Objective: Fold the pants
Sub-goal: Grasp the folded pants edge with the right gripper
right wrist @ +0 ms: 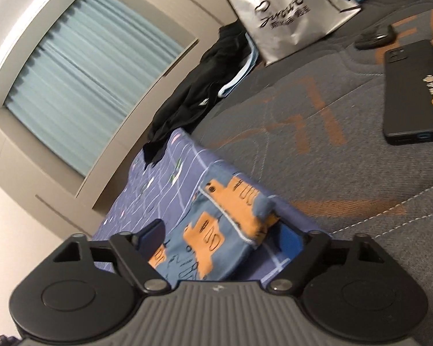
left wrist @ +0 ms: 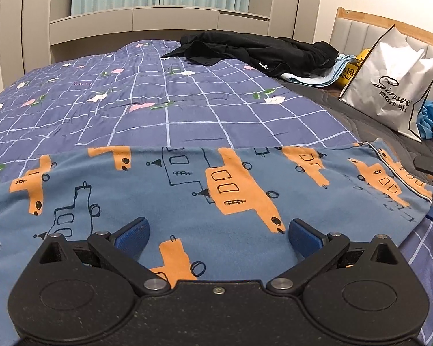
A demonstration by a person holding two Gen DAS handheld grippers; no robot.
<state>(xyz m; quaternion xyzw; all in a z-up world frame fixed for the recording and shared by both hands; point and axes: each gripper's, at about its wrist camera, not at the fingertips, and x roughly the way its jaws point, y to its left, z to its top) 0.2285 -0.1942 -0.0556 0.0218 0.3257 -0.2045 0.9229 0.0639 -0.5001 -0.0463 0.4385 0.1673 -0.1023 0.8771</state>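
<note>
Folding stage: the blue cotton pants printed with orange vehicles (left wrist: 216, 190) lie spread flat across the near part of the bed; judged an early grasp step, with both grippers lowered to the cloth and no fold line visible in the spread panel.
Bed surface: the purple grid-and-flower quilt (left wrist: 130, 101) carries the pants, with a wide bare stretch beyond the far cloth edge, room enough for a fold away from the person.
Right side: the dark grey mattress cover with orange lines (right wrist: 317, 115) borders the quilt; a white paper shopping bag (left wrist: 389, 86) and a black phone (right wrist: 412, 92) sit there, well apart from the pants.
Far end: a heap of black clothing (left wrist: 259, 49) lies near the headboard, clear of the working area.
Left gripper (left wrist: 218, 232): jaws wide apart over the middle of the cloth, clamping nothing.
Right gripper (right wrist: 220, 238): jaws apart, straddling the piped hem corner; pads not seen pressing the cloth.
Next move: likely closing on the hem corner, while the left one needs an edge to pinch rather than flat cloth.
</note>
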